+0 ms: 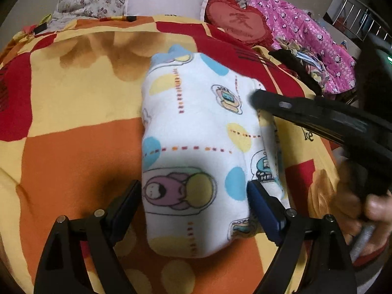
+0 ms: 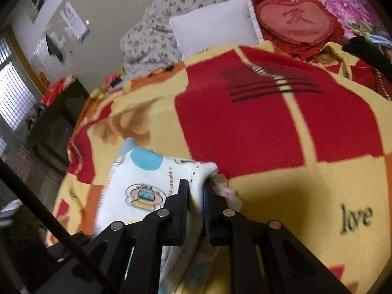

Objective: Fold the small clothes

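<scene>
Lying mid-bed on the red, orange and yellow checked blanket, the white cartoon-print fleece garment looks light, soft and floppy, best pinched at edges: right gripper clamps one, left gripper spread.

Bed under checked blanket, pale wall, bright window left.
</scene>
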### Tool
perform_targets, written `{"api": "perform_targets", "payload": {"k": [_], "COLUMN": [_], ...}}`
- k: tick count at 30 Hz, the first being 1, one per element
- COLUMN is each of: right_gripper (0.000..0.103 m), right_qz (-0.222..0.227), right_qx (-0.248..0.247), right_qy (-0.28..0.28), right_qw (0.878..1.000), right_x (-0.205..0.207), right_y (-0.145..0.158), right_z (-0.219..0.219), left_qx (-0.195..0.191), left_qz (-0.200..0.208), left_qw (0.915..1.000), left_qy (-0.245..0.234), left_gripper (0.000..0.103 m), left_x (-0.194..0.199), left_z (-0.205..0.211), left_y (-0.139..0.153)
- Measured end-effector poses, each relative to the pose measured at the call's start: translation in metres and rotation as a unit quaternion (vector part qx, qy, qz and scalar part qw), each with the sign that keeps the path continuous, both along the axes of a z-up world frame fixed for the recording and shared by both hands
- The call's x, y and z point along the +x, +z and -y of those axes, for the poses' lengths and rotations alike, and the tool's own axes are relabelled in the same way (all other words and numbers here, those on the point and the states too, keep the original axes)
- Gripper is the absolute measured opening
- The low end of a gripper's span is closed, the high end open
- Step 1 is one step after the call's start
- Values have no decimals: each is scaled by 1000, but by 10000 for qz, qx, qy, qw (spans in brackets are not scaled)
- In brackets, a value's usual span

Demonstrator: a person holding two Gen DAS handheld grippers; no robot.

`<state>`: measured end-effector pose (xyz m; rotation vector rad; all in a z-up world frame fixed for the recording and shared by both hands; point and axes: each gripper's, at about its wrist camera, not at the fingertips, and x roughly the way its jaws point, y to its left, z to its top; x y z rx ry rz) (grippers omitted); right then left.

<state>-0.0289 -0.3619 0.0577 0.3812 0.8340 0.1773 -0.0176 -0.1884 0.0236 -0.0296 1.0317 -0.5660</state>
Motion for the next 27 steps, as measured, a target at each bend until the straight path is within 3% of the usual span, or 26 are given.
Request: {"api": "perform_targets", "payload": {"k": [4,7,13,18,23,27], "right_gripper": [14,30,38,51,57,64], "right_qz": [51,-308,-259,-275,-283,-288], "right_qx": [-129,-384,451,1218,1038,959], "right_qy": [16,-1,-156,-97,-37,-40], "right_qw": [9999,9988,9985,9921,9942,9950], "right_x": [-24,-28,-29,-29,-34,-39], "right_y": [11,-2,-24,-30,-27,-22], "right_z": [-7,-17,1,12,5,4], "left_qx": [-47,-50,-234,-799,-883,-940], "left_qz": [-18,-44,21,-157,-525,-544], "left_qw": [10000,10000,9997,9963,9939,9933], "left_qy": [26,51,3,255,407,393], "left_gripper": [88,88,88,95,95,96], "left_x": [0,1,-4,14,30,33], "left_z": [-1,-2,-29,-54,-53,-49], "left_y": [0,-1,25,34,13,7]}}
